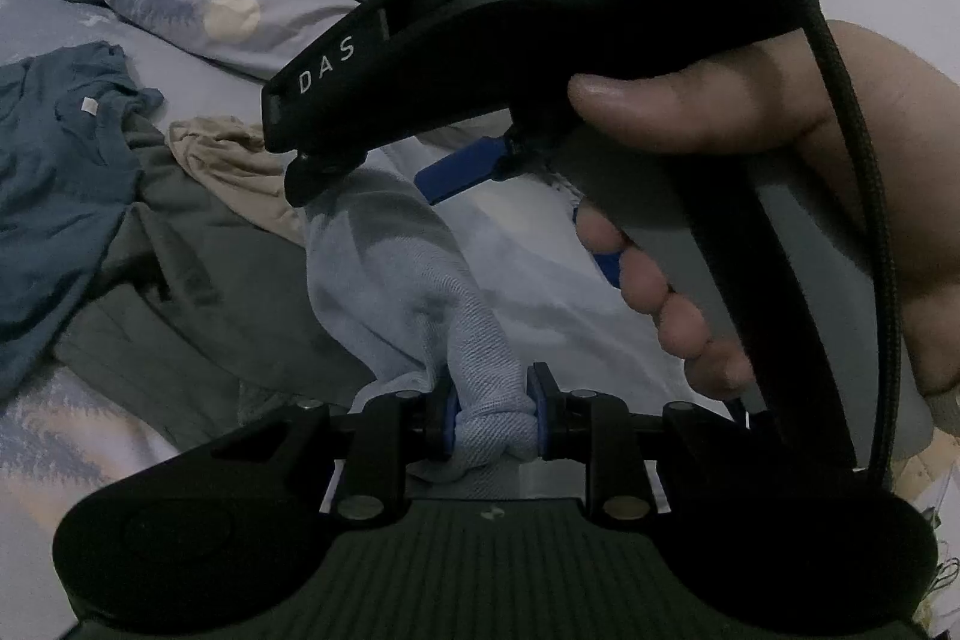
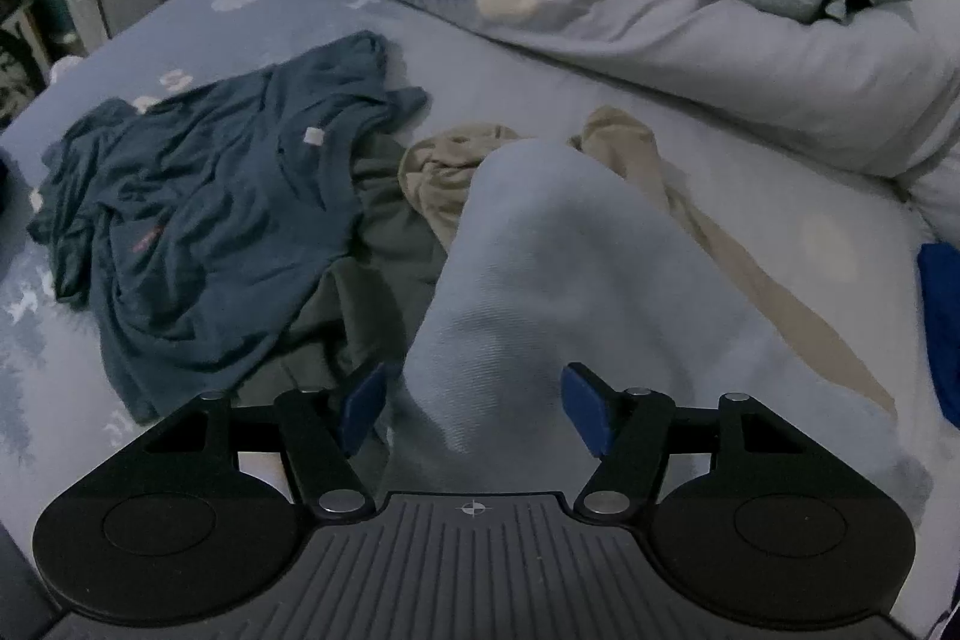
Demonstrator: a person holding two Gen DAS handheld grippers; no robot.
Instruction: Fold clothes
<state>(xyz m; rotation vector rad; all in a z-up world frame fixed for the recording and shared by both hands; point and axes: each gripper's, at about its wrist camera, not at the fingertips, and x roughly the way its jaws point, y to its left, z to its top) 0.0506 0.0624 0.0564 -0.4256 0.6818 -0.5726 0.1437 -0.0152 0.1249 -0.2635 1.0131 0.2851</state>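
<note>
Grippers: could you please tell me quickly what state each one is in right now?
Left gripper: shut on the pale blue garment.
Right gripper: open, fingers either side of the same garment, not pressing it.

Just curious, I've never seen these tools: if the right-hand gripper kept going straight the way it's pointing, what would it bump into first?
Most likely the pale blue garment: it lies bunched between the right gripper's open fingers already. Depth is hard to judge.
</note>
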